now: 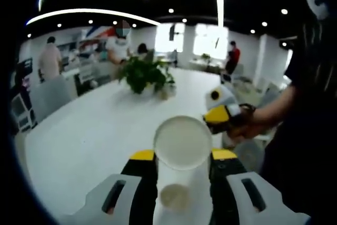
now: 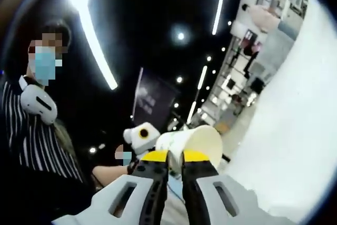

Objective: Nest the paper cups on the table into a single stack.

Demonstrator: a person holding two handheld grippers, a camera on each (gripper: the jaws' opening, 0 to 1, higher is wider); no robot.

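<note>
A white paper cup lies sideways between my left gripper's yellow-tipped jaws, its open mouth turned toward the camera, held above the white table. The left gripper is shut on the cup's sides. My right gripper, held by a hand, comes in from the right and meets the cup's rim. In the right gripper view the same kind of cup sits just past my right gripper, whose jaws are nearly together and pinch its wall. The left gripper shows behind that cup.
A potted green plant stands mid-table beyond the cup. Several people stand or sit around the far end of the room. The person holding the grippers, in a striped top, is close on the left. The white table stretches away on the right.
</note>
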